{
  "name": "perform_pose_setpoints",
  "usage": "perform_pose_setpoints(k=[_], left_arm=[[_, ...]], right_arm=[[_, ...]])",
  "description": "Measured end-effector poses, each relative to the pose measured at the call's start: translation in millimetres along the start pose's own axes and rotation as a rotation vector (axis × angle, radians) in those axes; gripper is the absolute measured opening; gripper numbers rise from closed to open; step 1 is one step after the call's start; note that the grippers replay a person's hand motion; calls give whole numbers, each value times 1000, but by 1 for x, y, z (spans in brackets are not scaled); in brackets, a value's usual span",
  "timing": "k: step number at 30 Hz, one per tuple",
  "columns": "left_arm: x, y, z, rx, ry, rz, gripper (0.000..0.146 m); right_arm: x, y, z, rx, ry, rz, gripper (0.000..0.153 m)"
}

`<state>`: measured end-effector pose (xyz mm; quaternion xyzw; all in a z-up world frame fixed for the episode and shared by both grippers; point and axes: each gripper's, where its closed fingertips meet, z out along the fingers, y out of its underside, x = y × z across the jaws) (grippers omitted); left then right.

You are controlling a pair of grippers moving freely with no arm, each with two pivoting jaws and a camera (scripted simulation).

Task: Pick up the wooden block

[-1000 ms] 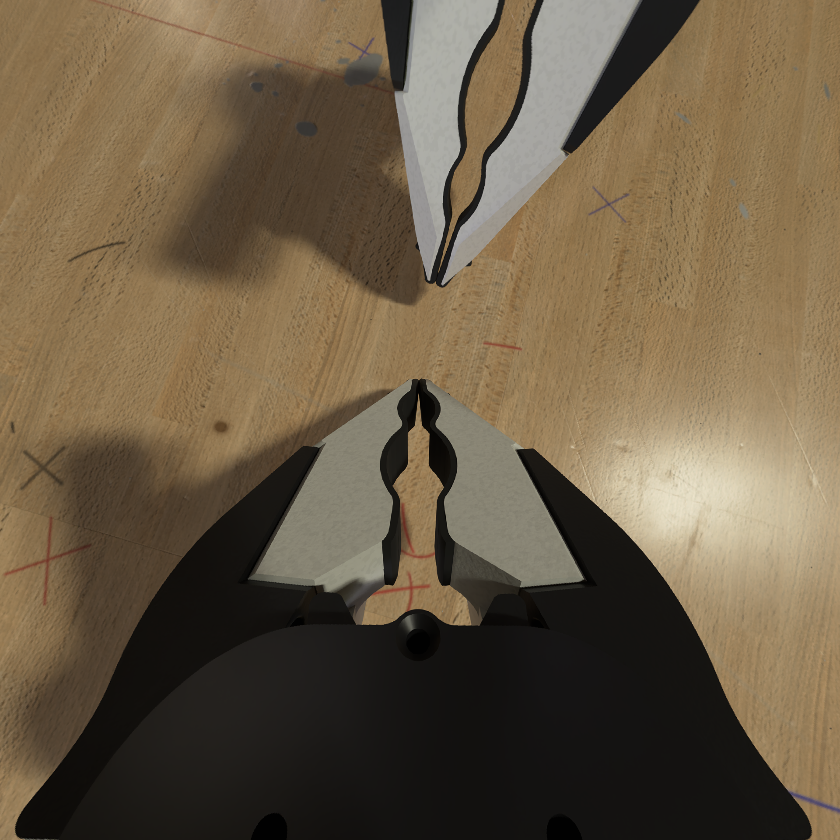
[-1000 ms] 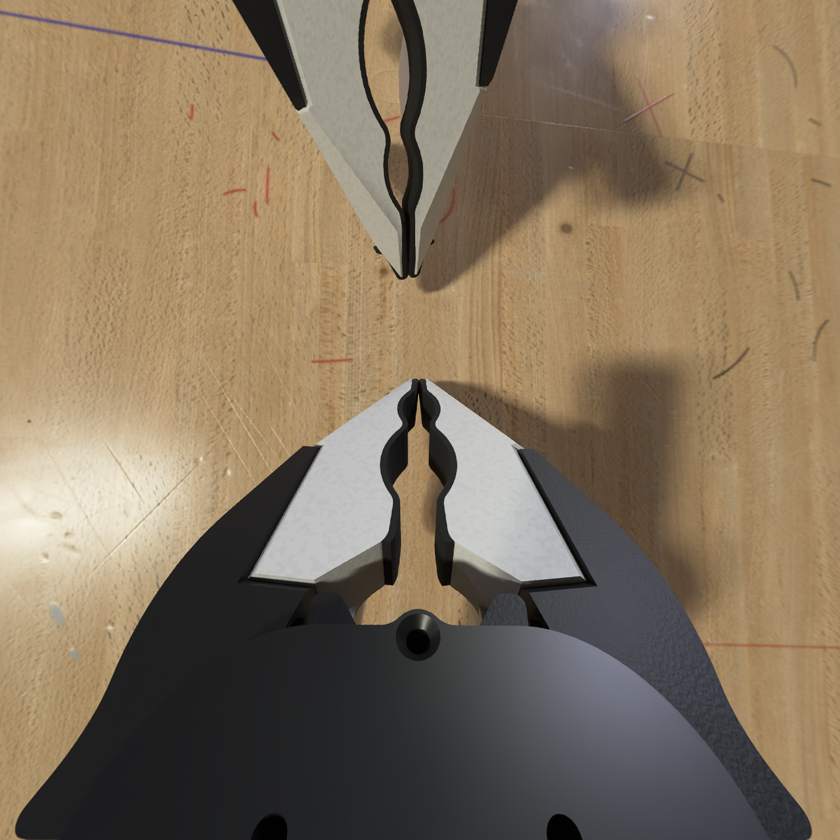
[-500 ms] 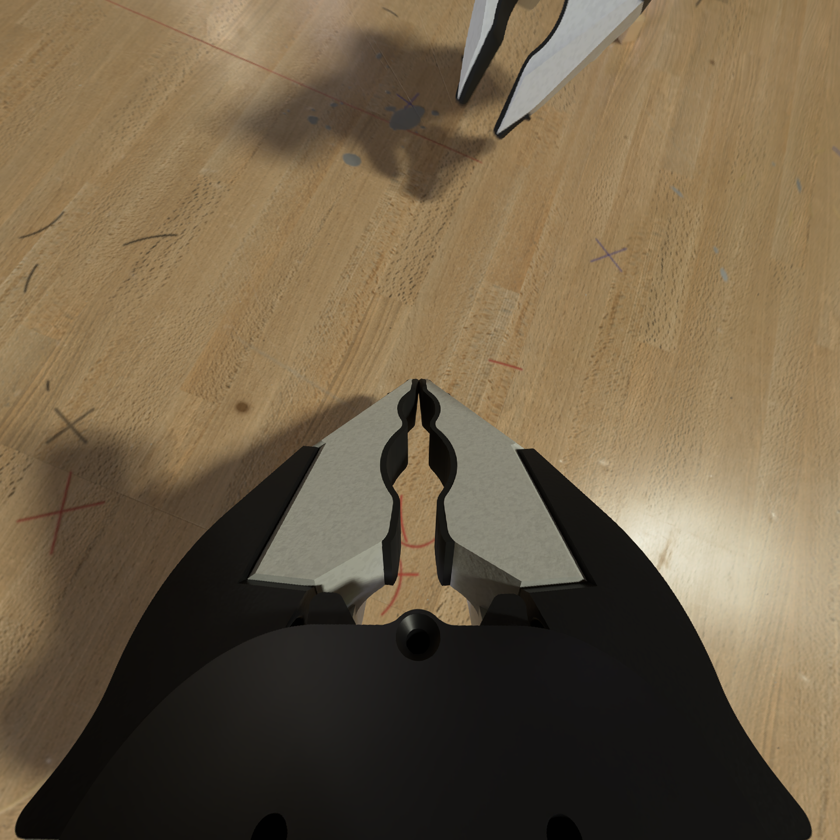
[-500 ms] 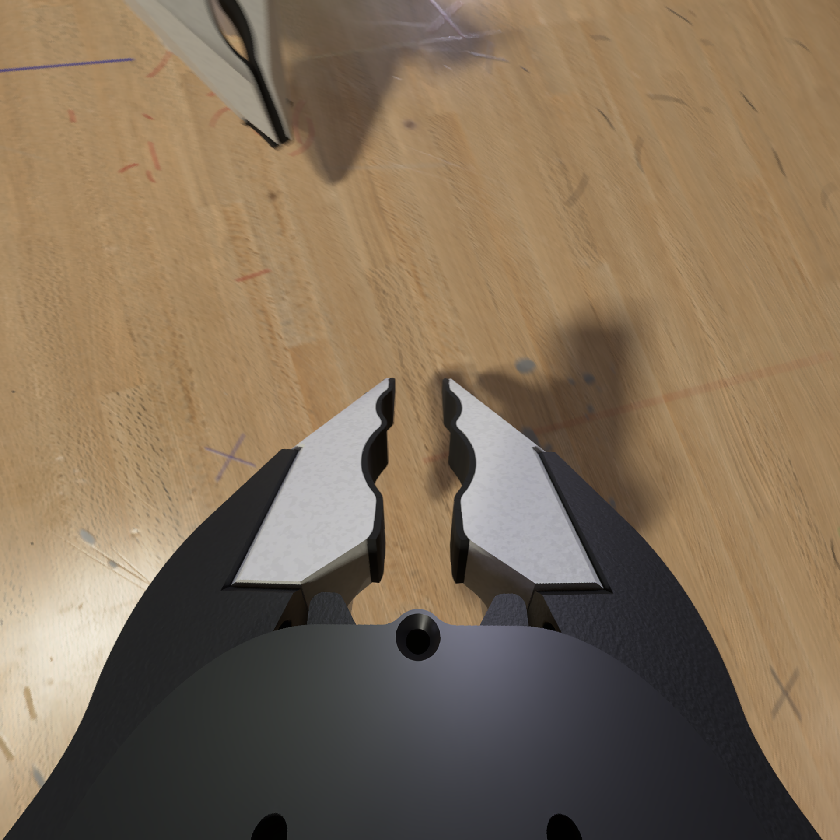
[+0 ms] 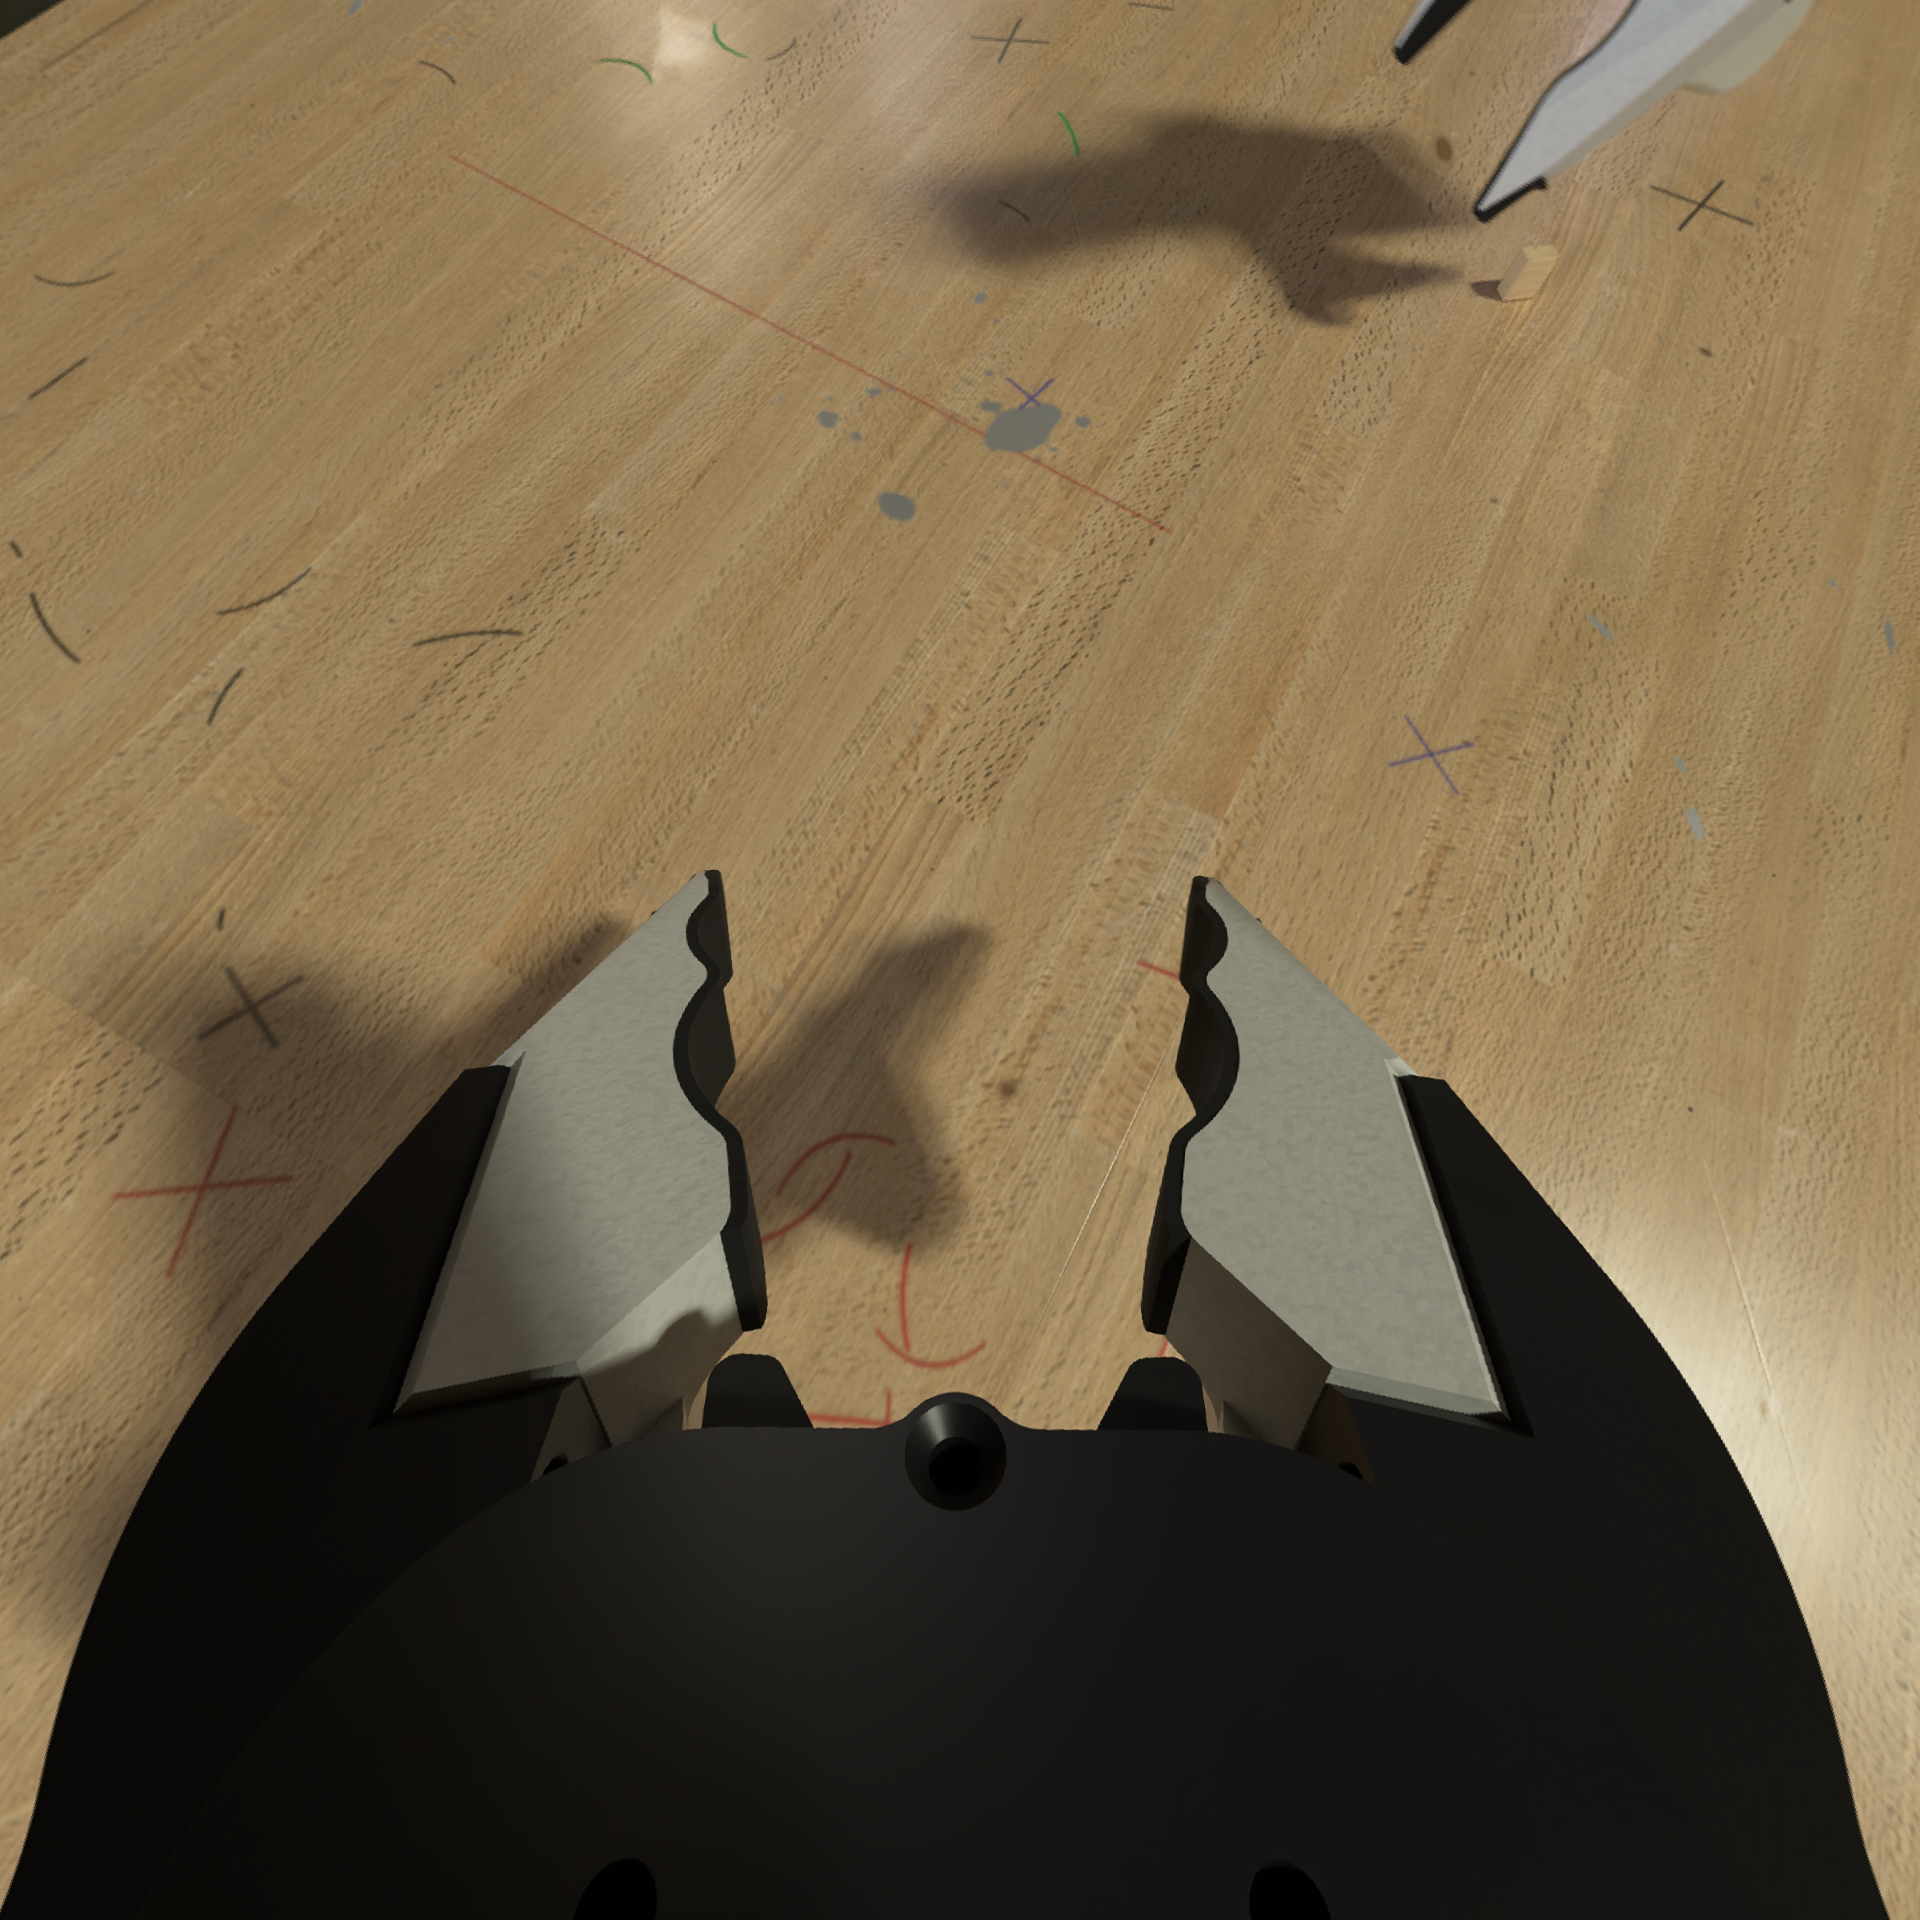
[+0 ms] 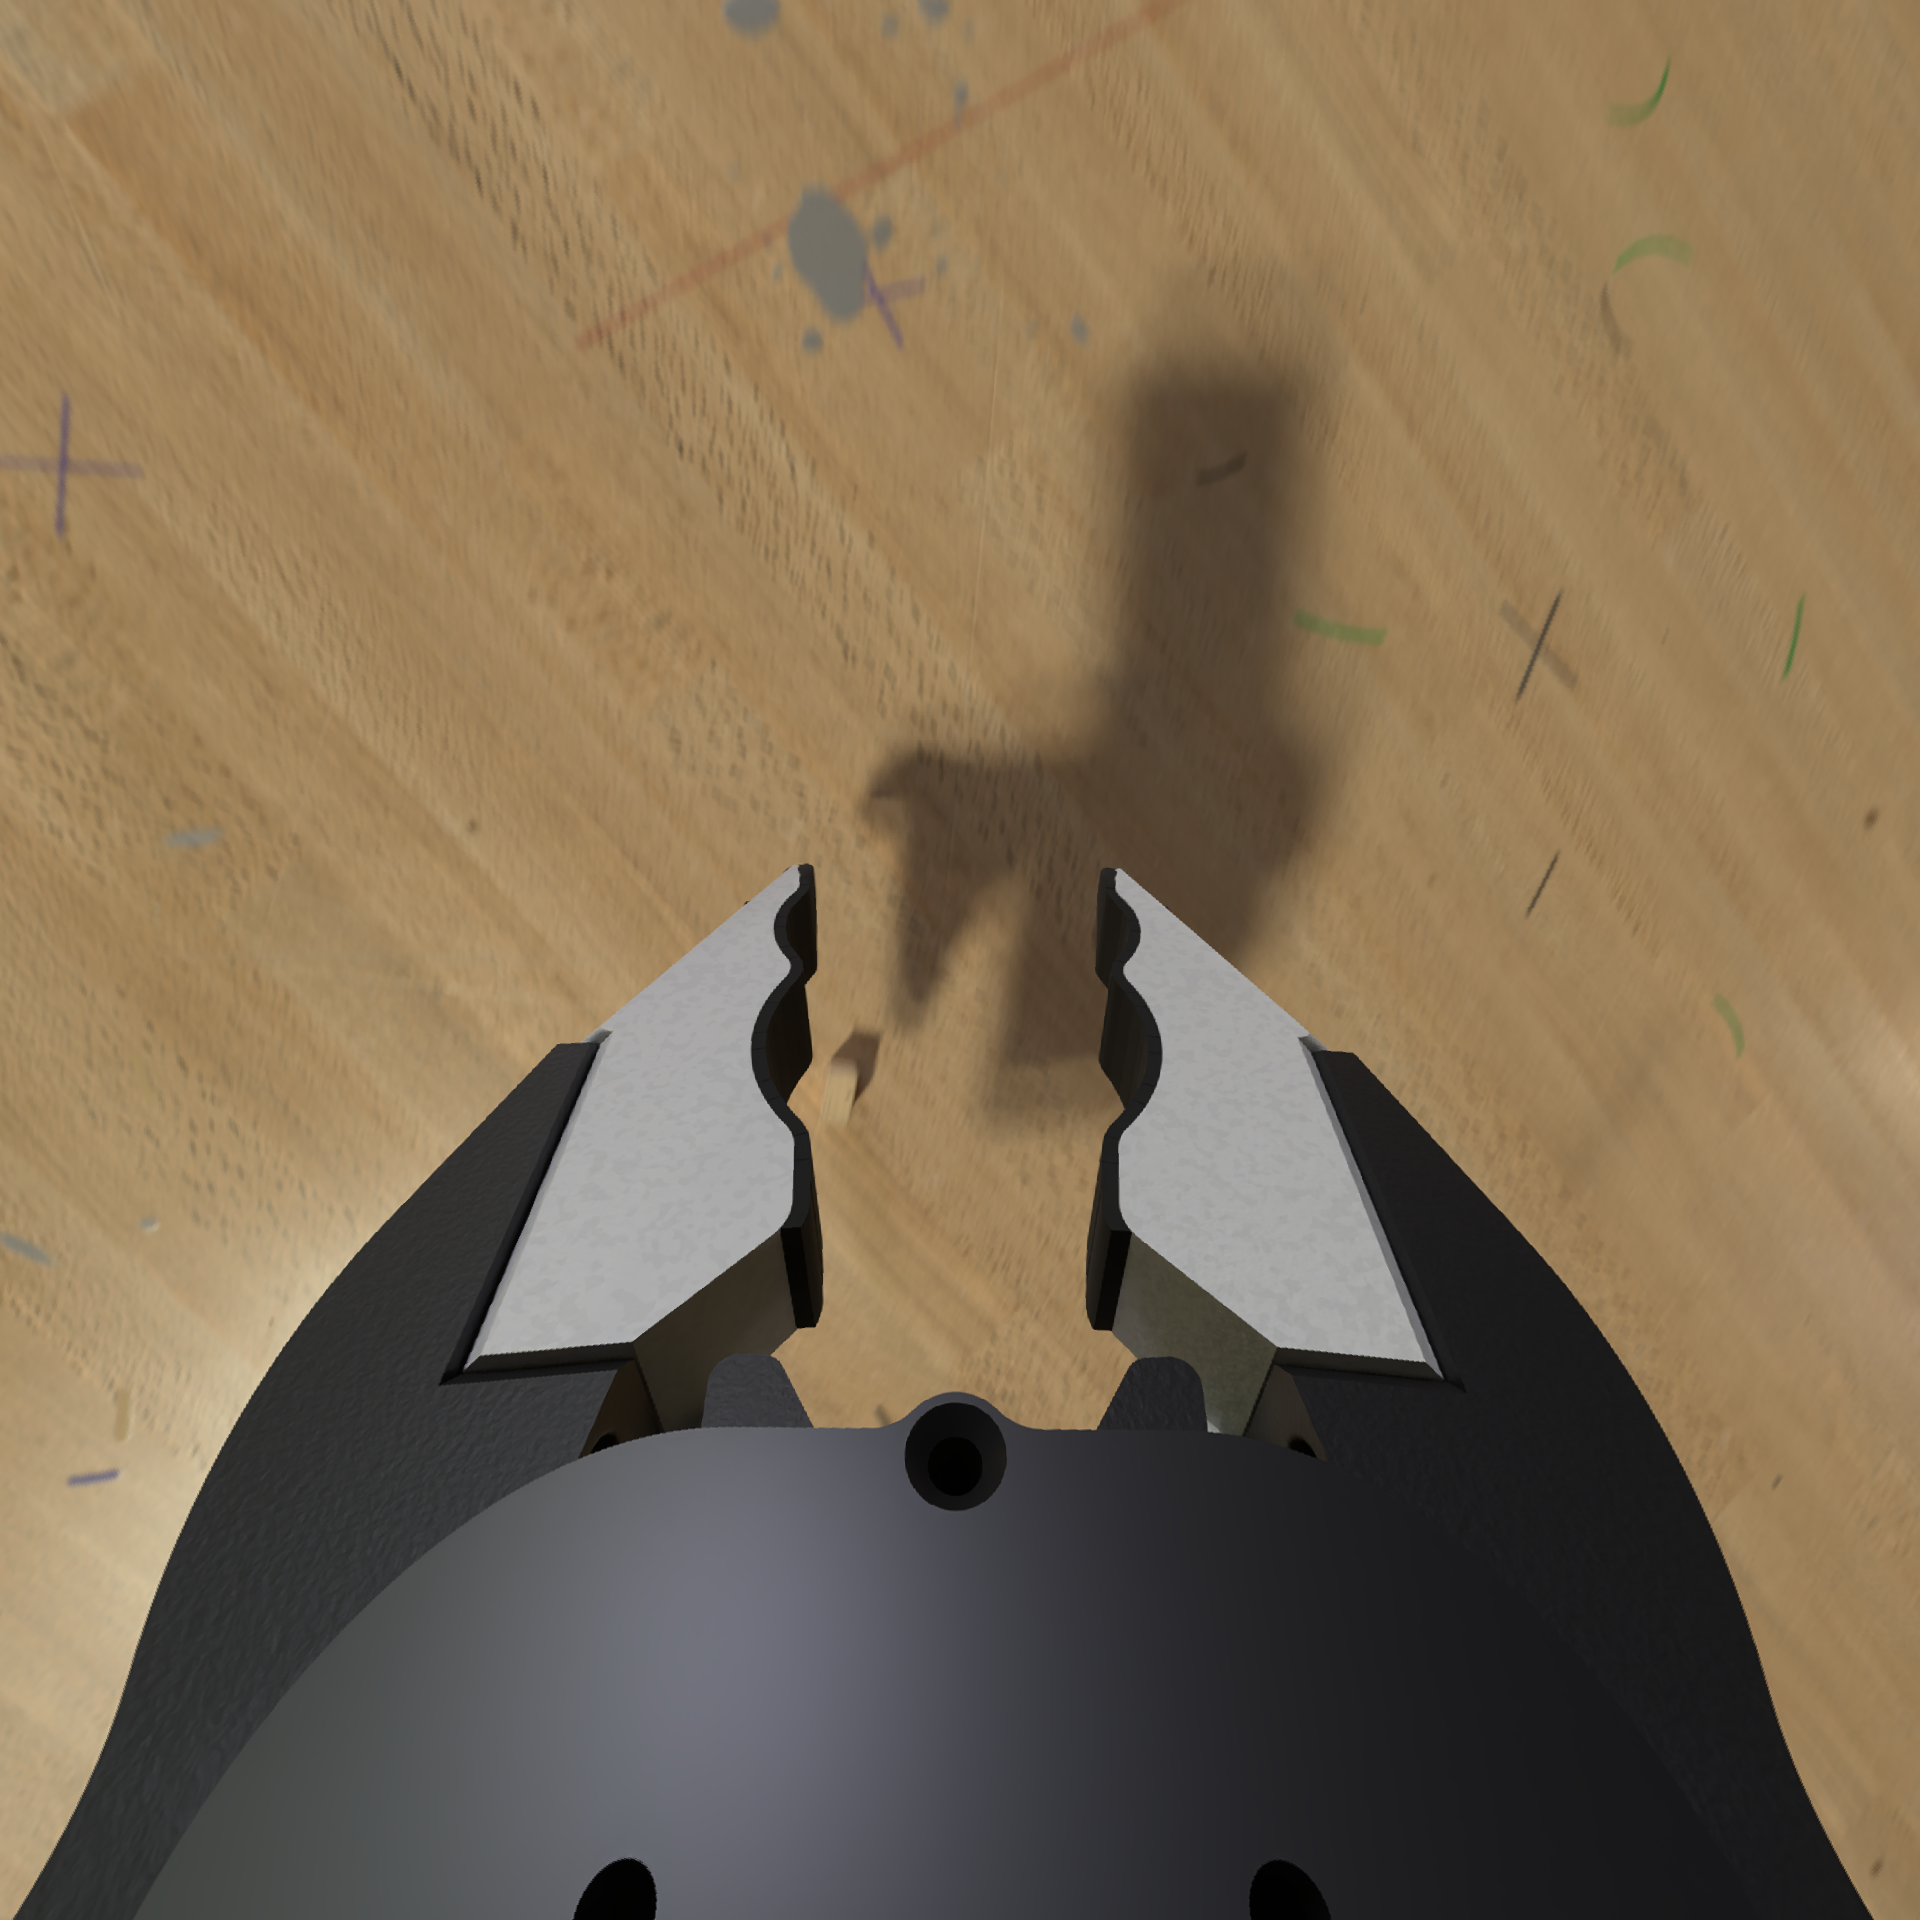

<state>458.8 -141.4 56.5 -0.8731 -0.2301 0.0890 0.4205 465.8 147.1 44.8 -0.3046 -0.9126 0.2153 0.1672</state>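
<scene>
A small pale wooden block (image 5: 1525, 272) lies on the wooden table at the far upper right of the left wrist view. In the right wrist view the block (image 6: 847, 1075) shows low between the fingers, close to the left finger, on the table below. My right gripper (image 6: 954, 883) is open and empty above it; it also shows in the left wrist view (image 5: 1439, 130), just above the block. My left gripper (image 5: 954, 894) is open wide and empty, far from the block.
The wooden table (image 5: 727, 675) bears pen crosses, curved marks, a thin red line (image 5: 810, 343) and grey paint spots (image 5: 1023, 426). Gripper shadows fall on it. The right wrist view is motion-blurred.
Both grippers have opened: the right first, the left in the last half second. The right gripper has moved away from the left and now hangs over the block, which has come into view.
</scene>
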Motion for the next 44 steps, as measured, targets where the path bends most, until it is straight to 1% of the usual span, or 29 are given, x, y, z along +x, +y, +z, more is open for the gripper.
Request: perform_pose_setpoints(k=[4,7,10,13,18,21,22,24,26,28,30,34,35,38,42,44], left_arm=[[6,-9,6,-5,-8,9,91],[12,-18,8,14,2,2,90],[18,-28,10,21,8,24,88],[25,-36,12,19,15,56,87],[45,-48,24,28,83,98,77],[63,-56,35,32,157,112,74],[70,-60,38,31,188,116,70],[86,-70,44,38,247,110,58],[102,-84,47,69,321,85,51],[113,-100,48,109,378,36,40],[116,-112,46,139,415,-36,36],[114,-123,37,179,514,-213,35],[111,-126,35,189,523,-253,33],[106,-135,28,236,559,-331,21],[104,-143,23,246,585,-346,2],[104,-143,23,223,586,-346,0]], right_arm=[[-14,36,-5,-50,40,45,44],[-26,53,-2,-84,43,94,41],[-27,57,2,-72,50,143,28],[-26,58,3,-65,37,173,7],[-26,58,2,-63,-17,174,6],[-30,42,-13,8,-47,167,6],[-34,30,-23,59,-61,150,6],[-45,1,-40,171,-105,144,6],[-62,-30,-53,285,-196,170,6],[-77,-55,-59,375,-283,194,6],[-85,-72,-60,434,-311,195,6],[-93,-93,-61,517,-263,133,6],[-94,-98,-62,541,-248,118,6],[-100,-106,-59,554,-235,101,6],[-101,-111,-57,564,-222,106,6],[-101,-111,-56,567,-219,113,6]])
